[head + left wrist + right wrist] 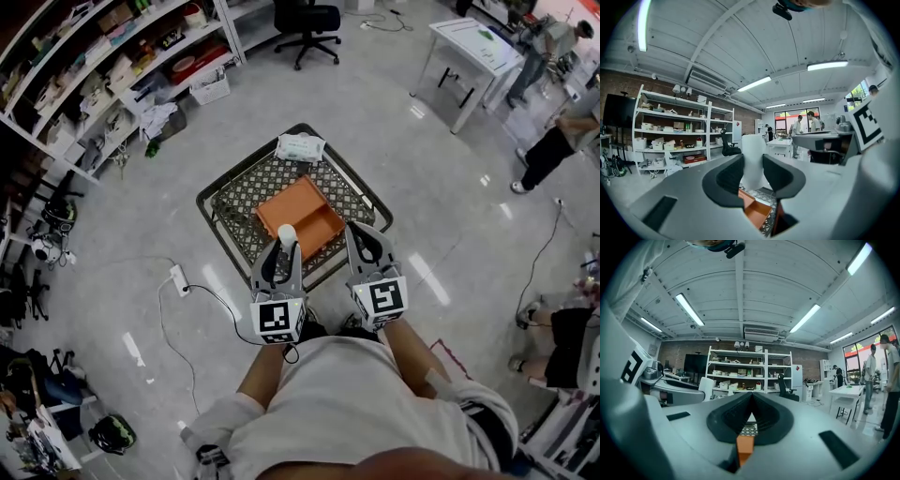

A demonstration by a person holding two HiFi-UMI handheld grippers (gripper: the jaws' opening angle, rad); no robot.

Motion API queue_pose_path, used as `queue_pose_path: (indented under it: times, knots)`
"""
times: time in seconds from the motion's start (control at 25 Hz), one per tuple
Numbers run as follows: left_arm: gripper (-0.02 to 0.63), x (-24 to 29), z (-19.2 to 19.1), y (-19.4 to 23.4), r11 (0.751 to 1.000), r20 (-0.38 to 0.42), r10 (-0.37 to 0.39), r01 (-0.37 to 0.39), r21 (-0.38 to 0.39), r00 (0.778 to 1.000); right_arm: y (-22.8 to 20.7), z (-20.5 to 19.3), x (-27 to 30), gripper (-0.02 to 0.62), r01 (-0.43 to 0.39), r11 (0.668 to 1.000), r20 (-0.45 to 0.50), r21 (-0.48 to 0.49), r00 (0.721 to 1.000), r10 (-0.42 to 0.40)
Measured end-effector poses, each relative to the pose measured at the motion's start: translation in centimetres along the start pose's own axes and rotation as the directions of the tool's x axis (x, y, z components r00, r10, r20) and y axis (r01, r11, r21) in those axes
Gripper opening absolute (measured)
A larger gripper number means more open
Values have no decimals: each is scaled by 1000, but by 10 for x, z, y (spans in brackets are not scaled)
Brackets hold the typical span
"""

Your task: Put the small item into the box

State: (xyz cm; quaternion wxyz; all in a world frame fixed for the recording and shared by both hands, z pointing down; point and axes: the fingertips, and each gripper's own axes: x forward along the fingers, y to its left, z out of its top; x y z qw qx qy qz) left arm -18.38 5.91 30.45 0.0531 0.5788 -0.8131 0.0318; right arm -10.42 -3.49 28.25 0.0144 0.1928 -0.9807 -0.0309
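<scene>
The small item, a white cylinder (286,234), is upright between the jaws of my left gripper (284,247), which is shut on it. It hangs over the near edge of the orange box (302,217), which lies open on a black mesh table (225,202). In the left gripper view the white cylinder (753,159) fills the gap of the left gripper (753,172), with the orange box (758,212) below. My right gripper (364,234) is beside the box's near right corner. Its jaws meet in the right gripper view, where the right gripper (751,397) holds nothing.
A white packet (300,147) lies at the mesh table's far edge. Stocked shelves (112,66) line the left, and an office chair (306,21) stands behind. A white table (473,47) and people (553,150) are at the right. A power strip (178,278) with its cable lies on the floor.
</scene>
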Motion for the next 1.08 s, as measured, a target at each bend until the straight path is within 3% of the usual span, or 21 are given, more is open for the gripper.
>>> queue_pose_path:
  times: [0.4,0.8,1.08]
  knots:
    - [137,6,29,0,999,66,-32,31,20,997,-5,18,1,3,38,999,16,-20,999,-37]
    - [137,-2,27,-5,999,70,-50,49,14,996,-4,20,-9,3,53,998,24,-24,998,-52]
    - [137,2,13,-6,999,72,-47,46,8,996,-7,2,-8,3,59,998,21,-25,998,-58]
